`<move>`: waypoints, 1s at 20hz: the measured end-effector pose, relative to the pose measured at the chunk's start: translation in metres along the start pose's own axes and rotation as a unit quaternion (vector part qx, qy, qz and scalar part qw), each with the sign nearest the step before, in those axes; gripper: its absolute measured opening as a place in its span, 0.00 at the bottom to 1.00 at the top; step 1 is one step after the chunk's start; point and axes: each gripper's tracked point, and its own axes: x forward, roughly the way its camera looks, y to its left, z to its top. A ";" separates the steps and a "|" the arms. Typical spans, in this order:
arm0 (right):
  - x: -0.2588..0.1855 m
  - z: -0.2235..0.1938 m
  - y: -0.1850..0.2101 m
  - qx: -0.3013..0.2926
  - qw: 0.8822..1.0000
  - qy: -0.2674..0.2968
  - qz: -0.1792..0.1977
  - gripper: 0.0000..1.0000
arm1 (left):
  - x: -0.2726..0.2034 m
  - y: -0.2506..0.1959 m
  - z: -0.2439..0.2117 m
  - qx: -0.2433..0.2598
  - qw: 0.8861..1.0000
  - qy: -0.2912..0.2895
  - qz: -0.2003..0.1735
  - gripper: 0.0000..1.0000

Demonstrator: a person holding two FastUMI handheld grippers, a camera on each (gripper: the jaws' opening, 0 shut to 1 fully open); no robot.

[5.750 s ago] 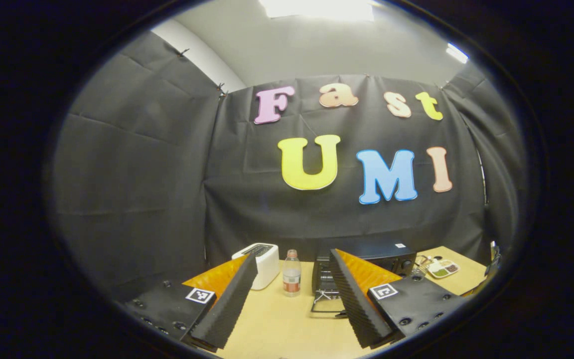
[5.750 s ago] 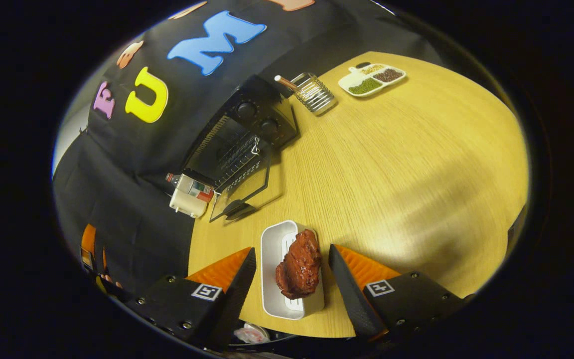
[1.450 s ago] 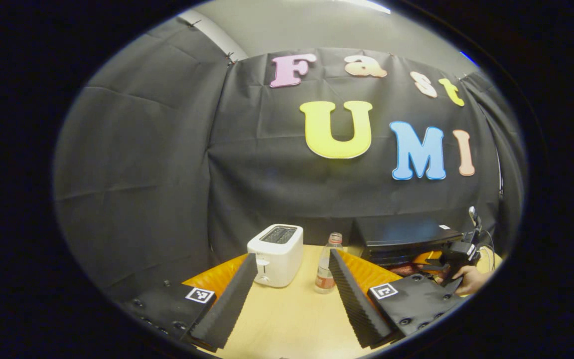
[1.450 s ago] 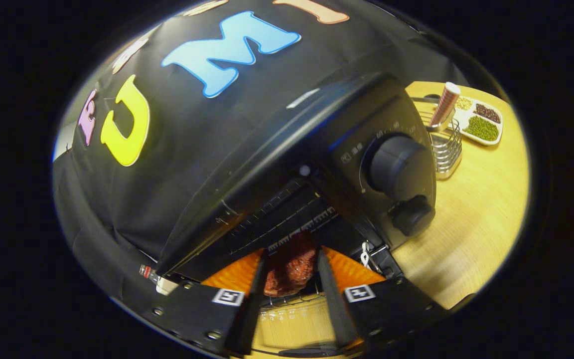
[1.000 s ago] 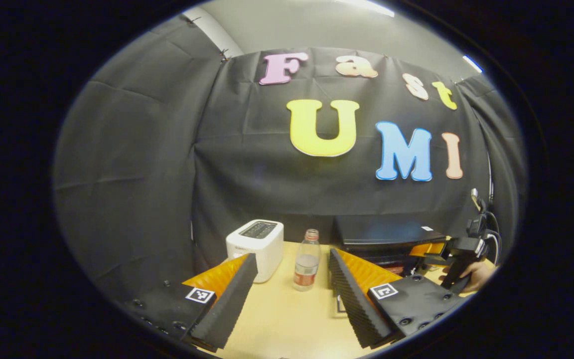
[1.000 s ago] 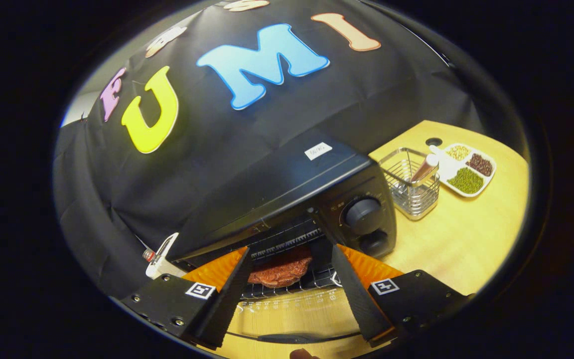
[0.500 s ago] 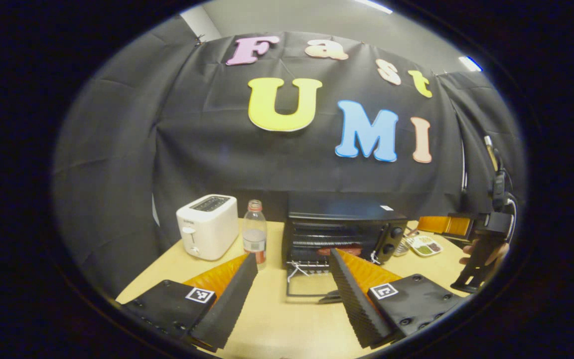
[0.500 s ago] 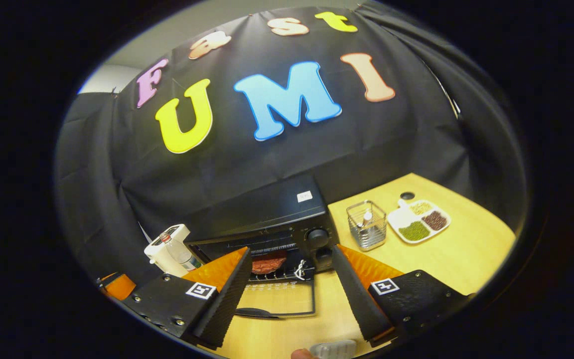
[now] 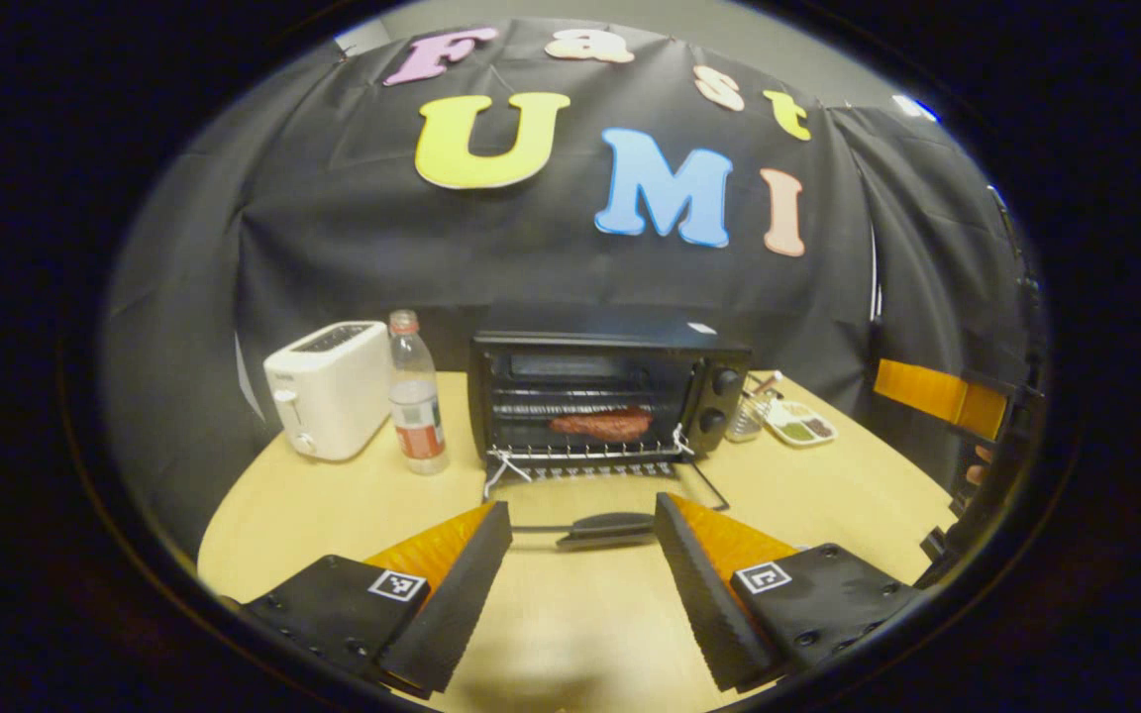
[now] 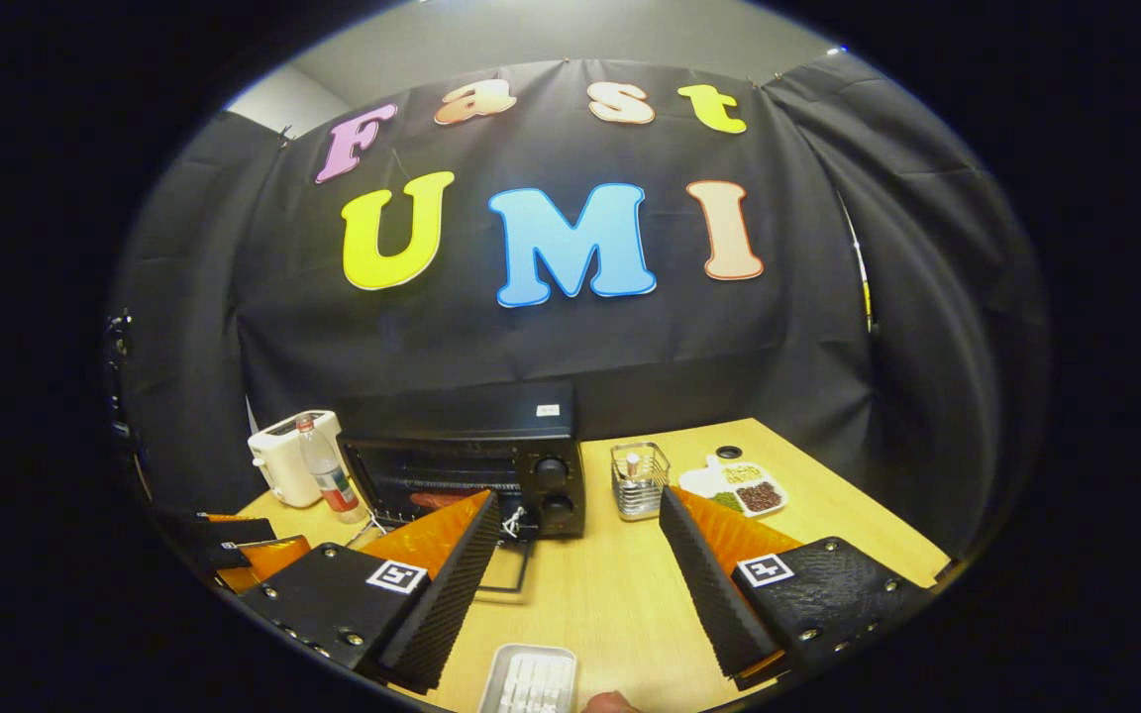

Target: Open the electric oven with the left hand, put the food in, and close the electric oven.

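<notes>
With the food [image 9: 599,425] on the oven [image 9: 605,396] rack, the door handle [image 9: 606,529] lies crosswise just ahead of the empty, spread left gripper [image 9: 580,584], nearer than the spread right gripper [image 10: 575,584].

One oven [image 9: 610,396], one toaster [image 9: 328,389], one bottle [image 9: 415,393], one steak [image 9: 600,425], two tongs [image 9: 580,579] [image 10: 575,579]
</notes>
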 end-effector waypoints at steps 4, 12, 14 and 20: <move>-0.022 -0.010 -0.022 -0.027 0.999 0.004 -0.023 0.98 | 0.022 -0.006 -0.039 -0.004 0.998 0.061 0.000 1.00; -0.051 -0.013 -0.069 -0.030 0.996 0.016 -0.080 0.98 | 0.073 -0.026 -0.087 -0.016 0.990 0.140 -0.011 0.98; -0.054 -0.014 -0.078 -0.026 0.995 0.020 -0.094 0.98 | 0.083 -0.030 -0.093 -0.013 0.988 0.155 -0.012 0.98; -0.061 -0.014 -0.099 -0.018 0.992 0.029 -0.123 0.98 | 0.109 -0.037 -0.108 -0.020 0.983 0.180 -0.005 0.98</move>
